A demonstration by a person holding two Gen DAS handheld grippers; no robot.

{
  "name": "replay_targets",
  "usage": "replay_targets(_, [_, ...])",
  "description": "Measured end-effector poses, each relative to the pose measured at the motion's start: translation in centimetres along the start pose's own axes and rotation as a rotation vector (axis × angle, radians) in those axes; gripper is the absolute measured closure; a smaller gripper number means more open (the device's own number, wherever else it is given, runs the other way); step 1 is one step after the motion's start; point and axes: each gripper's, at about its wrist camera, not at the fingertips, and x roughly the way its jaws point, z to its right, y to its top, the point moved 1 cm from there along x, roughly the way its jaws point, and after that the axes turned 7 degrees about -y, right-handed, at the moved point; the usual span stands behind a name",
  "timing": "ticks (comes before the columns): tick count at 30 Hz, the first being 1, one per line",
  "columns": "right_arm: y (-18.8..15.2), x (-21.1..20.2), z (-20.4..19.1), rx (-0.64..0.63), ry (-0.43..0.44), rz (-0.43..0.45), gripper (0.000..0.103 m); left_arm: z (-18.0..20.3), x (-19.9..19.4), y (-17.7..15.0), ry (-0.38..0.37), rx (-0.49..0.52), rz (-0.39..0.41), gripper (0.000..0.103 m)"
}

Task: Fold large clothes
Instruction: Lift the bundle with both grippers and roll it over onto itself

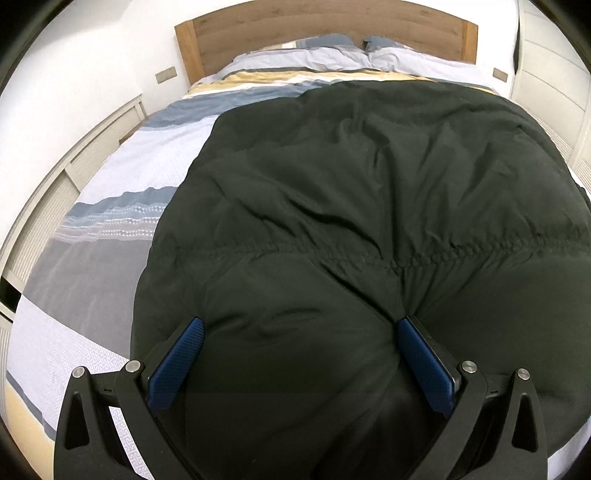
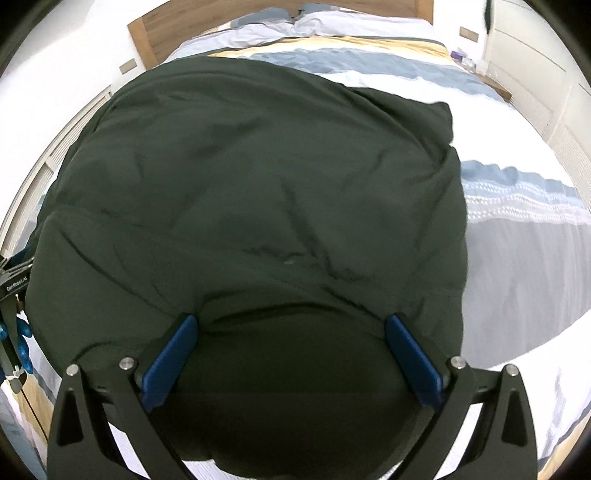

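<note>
A large dark green padded garment (image 1: 369, 206) lies spread on the bed and fills most of both views (image 2: 251, 192). An elastic gathered seam (image 1: 388, 254) runs across it. My left gripper (image 1: 301, 325) is open, its blue pads wide apart, right over the near part of the garment with fabric between the jaws. My right gripper (image 2: 291, 321) is open too, jaws wide over the near edge of the garment. Whether the pads touch the fabric I cannot tell. The left gripper's body (image 2: 14, 295) shows at the left edge of the right wrist view.
The bed has a striped blue, white, yellow and grey cover (image 1: 110, 192). Pillows (image 1: 332, 55) lie against a wooden headboard (image 1: 325, 22). White cabinets (image 1: 554, 74) stand at the right, a white slatted panel (image 1: 55, 192) at the left.
</note>
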Motion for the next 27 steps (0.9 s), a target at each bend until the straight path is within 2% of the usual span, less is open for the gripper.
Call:
replay_targets(3, [-0.3, -0.2, 1.1, 0.017, -0.007, -0.016, 0.000, -0.5, 0.0, 0.2, -0.024, -0.001, -0.017, 0.000])
replay_targets(6, [-0.3, -0.7, 2.4, 0.045, -0.012, -0.028, 0.000, -2.1, -0.6, 0.5, -0.096, -0.036, -0.018, 0.001])
replay_targets(8, [0.0, -1.7, 3.4, 0.040, -0.028, 0.002, 0.000, -3.8, -1.5, 0.9, -0.148, -0.077, -0.001, 0.001])
replay_targets(11, [0.6, -2.9, 5.1, 0.059, -0.026, 0.041, 0.000, -7.1, -3.4, 1.9, -0.166, -0.140, 0.064, 0.001])
replay_targets(14, [1.9, -3.6, 7.4, 0.120, -0.011, 0.075, 0.000, -10.6, -3.9, 3.0, -0.166, -0.196, 0.082, 0.001])
replay_targets(17, [3.7, -3.2, 9.3, 0.175, 0.005, 0.079, 0.000, -13.0, -3.1, 3.6, -0.168, -0.227, 0.062, 0.001])
replay_targets(20, [5.0, -2.1, 10.8, 0.239, 0.059, 0.063, 0.000, -14.8, -1.1, 4.1, -0.211, -0.279, 0.015, 0.001])
replay_targets(23, [5.9, 0.0, 11.9, 0.300, 0.125, 0.028, 0.000, -16.6, 1.6, 3.6, -0.305, -0.377, -0.049, 0.001])
replay_targets(25, [6.1, 1.8, 12.2, 0.341, 0.197, -0.015, 0.000, -16.7, 2.4, 2.9, -0.334, -0.408, -0.066, 0.001])
replay_targets(27, [6.1, 3.1, 12.3, 0.365, 0.222, -0.042, 0.000, -16.8, 3.5, 2.7, -0.369, -0.432, -0.091, 0.001])
